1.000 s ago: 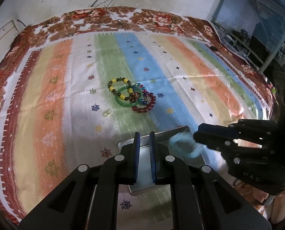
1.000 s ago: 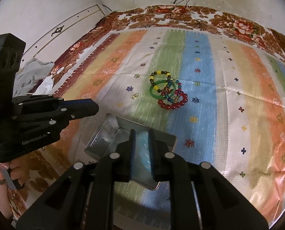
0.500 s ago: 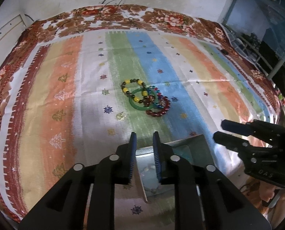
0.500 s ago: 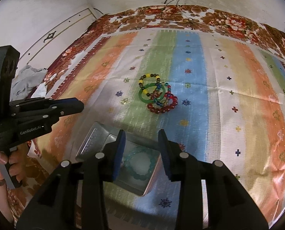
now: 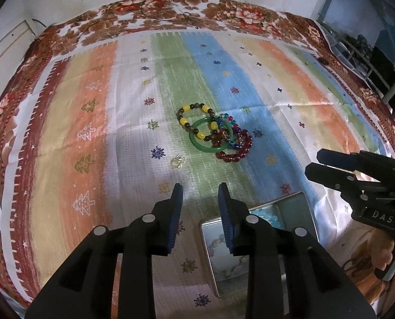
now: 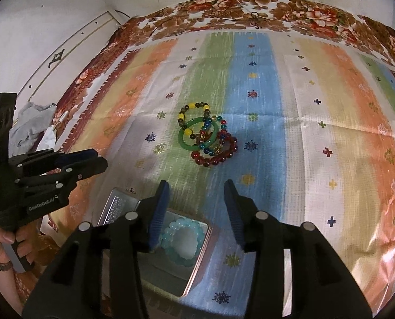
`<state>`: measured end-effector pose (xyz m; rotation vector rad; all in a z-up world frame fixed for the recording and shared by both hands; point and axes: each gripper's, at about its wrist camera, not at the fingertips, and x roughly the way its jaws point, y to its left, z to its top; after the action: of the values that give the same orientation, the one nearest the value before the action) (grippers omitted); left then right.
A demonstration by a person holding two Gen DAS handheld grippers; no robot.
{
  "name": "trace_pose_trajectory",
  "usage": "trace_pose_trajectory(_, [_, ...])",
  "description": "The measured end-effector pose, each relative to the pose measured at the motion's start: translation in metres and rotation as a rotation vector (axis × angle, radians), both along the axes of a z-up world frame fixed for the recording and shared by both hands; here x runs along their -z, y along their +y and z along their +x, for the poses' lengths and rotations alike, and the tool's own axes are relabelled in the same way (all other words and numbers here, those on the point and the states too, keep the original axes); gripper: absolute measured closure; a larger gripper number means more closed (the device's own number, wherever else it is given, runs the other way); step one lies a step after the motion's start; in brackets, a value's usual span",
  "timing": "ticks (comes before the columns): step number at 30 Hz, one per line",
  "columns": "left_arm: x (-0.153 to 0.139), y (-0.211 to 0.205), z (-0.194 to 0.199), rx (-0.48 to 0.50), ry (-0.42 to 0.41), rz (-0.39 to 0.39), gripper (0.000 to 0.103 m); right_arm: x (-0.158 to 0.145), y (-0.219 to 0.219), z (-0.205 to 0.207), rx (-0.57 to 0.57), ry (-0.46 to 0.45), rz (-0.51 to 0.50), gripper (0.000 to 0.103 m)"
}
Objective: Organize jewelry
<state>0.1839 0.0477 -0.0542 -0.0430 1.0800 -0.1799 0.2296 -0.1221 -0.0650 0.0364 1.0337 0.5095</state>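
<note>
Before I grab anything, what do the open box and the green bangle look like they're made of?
The box looks like thin metal, probably tin: silvery walls with a mirror-like sheen and a coppery rim. The green bangle looks like one solid glossy ring, perhaps jade, glass or plastic; the shine alone cannot settle which.

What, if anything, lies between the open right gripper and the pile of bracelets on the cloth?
Nothing visible. Only bare striped cloth separates the right gripper, its jaws just opened with nothing between them, from the pile of bracelets. The tin with the pale blue bracelet sits nearer, below the fingers.
</note>
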Motion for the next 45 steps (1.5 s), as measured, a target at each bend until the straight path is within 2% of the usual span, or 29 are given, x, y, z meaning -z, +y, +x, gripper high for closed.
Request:
trace_pose_trajectory(4, [0.002,-0.003,0.004,0.007,0.006,0.004,0.075,0.003,0.005,0.005,-0.006,0.009,-0.001,0.057])
trace_pose_trajectory(7, [0.003,-0.006,0.011,0.009,0.016,0.001,0.073,0.006,0.005,0.011,-0.001,0.047,0.040,0.053])
trace_pose_trajectory(11, [0.007,-0.009,0.024,0.006,0.026,0.000,0.073,0.006,0.009,0.019,0.000,0.044,0.038,0.051])
trace_pose_trajectory(21, [0.018,-0.020,0.048,0.024,0.055,0.026,0.072,0.033,0.014,0.060,0.036,0.115,0.012,0.051])
trace_pose_trajectory(29, [0.034,-0.007,0.072,-0.011,0.102,0.042,0.071,0.044,0.017,0.084,0.049,0.136,-0.009,0.051])
trace_pose_trajectory(35, [0.044,-0.006,0.076,0.000,0.130,0.085,0.070,0.056,0.017,0.108,0.079,0.142,-0.027,0.051])
trace_pose_trajectory(45, [0.060,0.001,0.088,-0.016,0.168,0.111,0.067,0.073,0.023,0.131,0.073,0.187,-0.025,0.051])
